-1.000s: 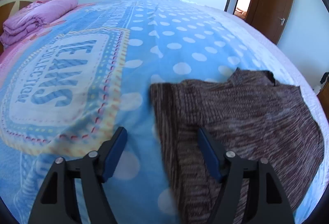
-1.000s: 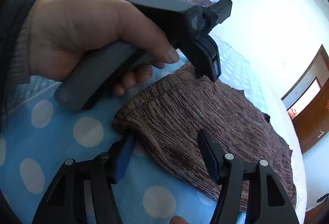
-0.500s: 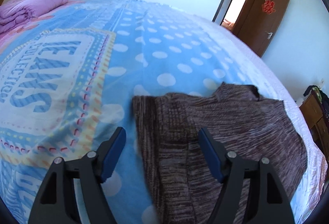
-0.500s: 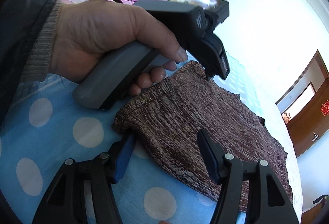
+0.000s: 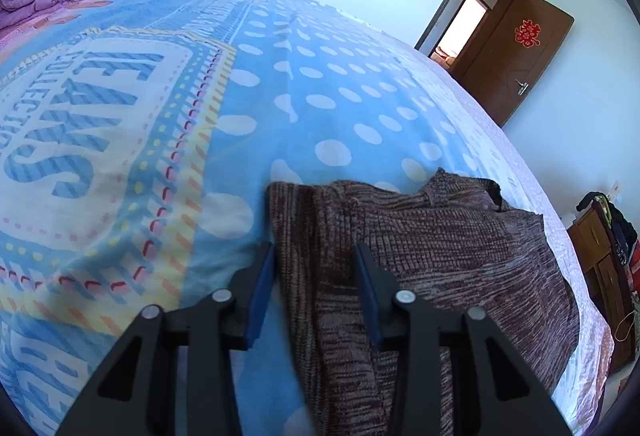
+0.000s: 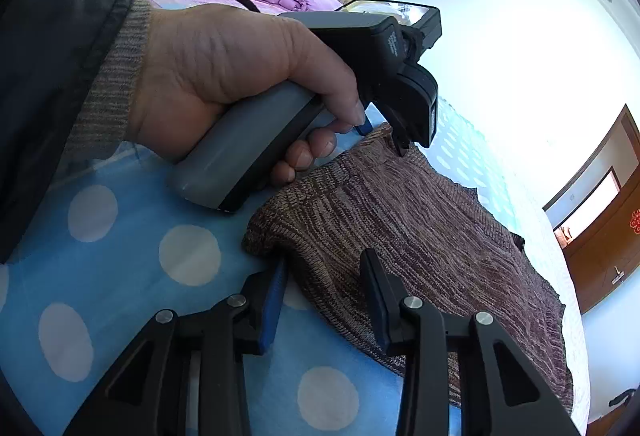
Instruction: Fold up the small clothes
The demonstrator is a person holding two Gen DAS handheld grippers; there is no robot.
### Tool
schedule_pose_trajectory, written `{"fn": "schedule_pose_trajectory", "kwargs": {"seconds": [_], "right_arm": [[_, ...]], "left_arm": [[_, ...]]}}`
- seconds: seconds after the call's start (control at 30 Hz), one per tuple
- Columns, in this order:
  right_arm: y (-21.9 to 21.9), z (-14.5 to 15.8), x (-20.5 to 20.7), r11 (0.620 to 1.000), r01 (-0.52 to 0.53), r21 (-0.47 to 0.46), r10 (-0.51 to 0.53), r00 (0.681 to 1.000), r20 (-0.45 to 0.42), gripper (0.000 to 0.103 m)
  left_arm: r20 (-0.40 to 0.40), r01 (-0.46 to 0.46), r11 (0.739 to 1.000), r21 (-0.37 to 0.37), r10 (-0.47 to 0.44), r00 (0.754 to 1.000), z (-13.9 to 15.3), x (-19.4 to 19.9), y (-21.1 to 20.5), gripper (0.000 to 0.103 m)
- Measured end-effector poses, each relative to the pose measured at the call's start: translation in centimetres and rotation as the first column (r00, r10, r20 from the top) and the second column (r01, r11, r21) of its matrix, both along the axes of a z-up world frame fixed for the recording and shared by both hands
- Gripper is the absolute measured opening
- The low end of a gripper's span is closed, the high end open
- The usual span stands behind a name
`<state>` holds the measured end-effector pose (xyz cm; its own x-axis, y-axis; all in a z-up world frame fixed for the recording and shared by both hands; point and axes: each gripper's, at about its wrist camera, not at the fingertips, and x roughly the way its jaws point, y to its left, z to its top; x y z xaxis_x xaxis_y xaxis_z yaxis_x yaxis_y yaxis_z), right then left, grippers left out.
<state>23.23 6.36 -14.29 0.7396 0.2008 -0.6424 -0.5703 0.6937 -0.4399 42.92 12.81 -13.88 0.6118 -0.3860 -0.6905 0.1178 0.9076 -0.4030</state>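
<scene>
1. On the blue polka-dot blanket (image 5: 320, 115), a brown knitted garment (image 5: 440, 248) is lying mostly flat, near the bed's right edge
2. The left gripper (image 5: 314, 264) is straddling the garment's near left edge, its jaws closing with the knit between them; whether the pads are pressing yet, I cannot tell
3. The right gripper (image 6: 324, 276) is closing around another corner of the same garment, with fabric bunching between its blue pads (image 6: 272, 300)
4. A hand (image 6: 224, 75) is gripping the left tool's grey handle
</scene>
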Motion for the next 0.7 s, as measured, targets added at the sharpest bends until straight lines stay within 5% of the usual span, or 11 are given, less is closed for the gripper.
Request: {"fn": "schedule_pose_trajectory", "kwargs": {"seconds": [0.1,0.13,0.53,0.7], "right_arm": [[-0.6,-0.2,0.7,1.0,-0.008,0.008,0.008,1.0,-0.012,0.018],[-0.6,-0.2,0.9,1.0,-0.005,0.004,0.005,1.0,-0.01,0.011],[-1.6,-0.1,1.7,0.999,0.003,0.048,-0.002,1.0,-0.021,0.008],[-4.4,1.2,3.2,0.976,0.038,0.214,-0.009,0.991,-0.134,0.008]], "left_arm": [[-0.004,0.024,0.999,-0.047,-0.024,1.0,-0.2,0.0,0.2,0.015],[-0.002,0.024,0.998,-0.053,-0.024,1.0,-0.2,0.0,0.3,0.015],[-0.039,0.012,0.995,-0.095,-0.016,0.999,-0.6,0.5,0.9,0.013],[-0.072,0.003,0.996,-0.092,-0.01,0.997,0.2,0.6,0.7,0.012]]}}
